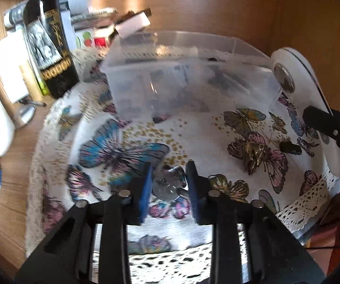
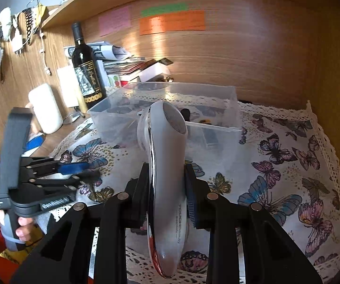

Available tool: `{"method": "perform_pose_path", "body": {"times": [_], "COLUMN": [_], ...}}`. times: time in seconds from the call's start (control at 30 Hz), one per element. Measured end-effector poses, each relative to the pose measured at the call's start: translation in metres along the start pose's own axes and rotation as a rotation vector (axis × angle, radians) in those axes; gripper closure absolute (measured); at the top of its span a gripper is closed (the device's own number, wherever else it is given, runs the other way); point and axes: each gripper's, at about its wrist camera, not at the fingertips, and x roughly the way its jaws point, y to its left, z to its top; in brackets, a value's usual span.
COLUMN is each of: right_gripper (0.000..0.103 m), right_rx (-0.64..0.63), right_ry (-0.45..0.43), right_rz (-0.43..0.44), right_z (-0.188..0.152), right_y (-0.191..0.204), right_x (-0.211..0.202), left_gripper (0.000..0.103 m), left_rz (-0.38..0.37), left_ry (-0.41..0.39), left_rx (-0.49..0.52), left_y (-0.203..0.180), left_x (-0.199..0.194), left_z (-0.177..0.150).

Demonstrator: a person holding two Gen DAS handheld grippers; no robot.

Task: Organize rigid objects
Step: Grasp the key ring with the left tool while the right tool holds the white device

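Note:
My right gripper [image 2: 167,165] is shut on a white handheld beauty device [image 2: 165,165], held above the butterfly cloth with its head toward the clear plastic box [image 2: 222,94]. The device also shows at the right in the left wrist view [image 1: 295,75]. My left gripper [image 1: 169,165] hangs low over the cloth with its blue pads either side of a shiny metal object [image 1: 167,184]; whether they touch it is unclear. The left gripper also shows in the right wrist view [image 2: 84,170]. The clear box [image 1: 127,80] holds several dark items.
A dark wine bottle [image 1: 49,45] stands left of the box, with papers and small boxes [image 1: 84,19] behind it. A white container [image 2: 46,108] stands at the left. A small dark object [image 1: 290,148] lies on the butterfly cloth [image 1: 205,127]. Wooden walls close the back and right.

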Motion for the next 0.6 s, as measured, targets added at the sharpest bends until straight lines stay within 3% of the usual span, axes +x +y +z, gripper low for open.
{"method": "perform_pose_path", "body": {"times": [0.03,0.07,0.23,0.3,0.33,0.37,0.47,0.6], "right_gripper": [0.078,0.078,0.078,0.078,0.078,0.078,0.078,0.078], "right_rx": [0.006,0.013,0.024,0.023,0.025,0.025,0.029,0.035], "right_ry": [-0.002,-0.001,-0.01,-0.015,-0.016,-0.017,-0.012,0.001], "right_rz": [-0.003,-0.003,-0.01,-0.01,-0.009,-0.008,-0.002,0.008], "right_z": [0.0,0.0,0.003,0.004,0.004,0.004,0.003,0.0], "right_y": [-0.001,-0.003,-0.005,-0.004,-0.004,-0.004,-0.005,-0.004], "right_x": [0.0,0.0,-0.001,-0.002,-0.003,-0.003,-0.002,0.003], "left_gripper": [0.097,0.101,0.098,0.074,0.051,0.038,0.036,0.034], "left_rz": [-0.004,-0.01,0.005,0.002,0.005,0.016,0.052,0.046], "left_ry": [0.0,0.002,-0.032,-0.03,-0.031,-0.038,-0.019,0.054], "left_rx": [0.001,0.002,0.032,0.02,0.016,0.011,0.022,-0.005], "left_y": [0.002,0.002,0.005,0.008,0.008,0.009,0.009,0.016], "left_x": [-0.002,-0.003,-0.016,-0.02,-0.02,-0.021,-0.02,-0.007], "left_z": [0.001,0.002,0.006,0.005,0.004,0.002,-0.006,-0.02]}}
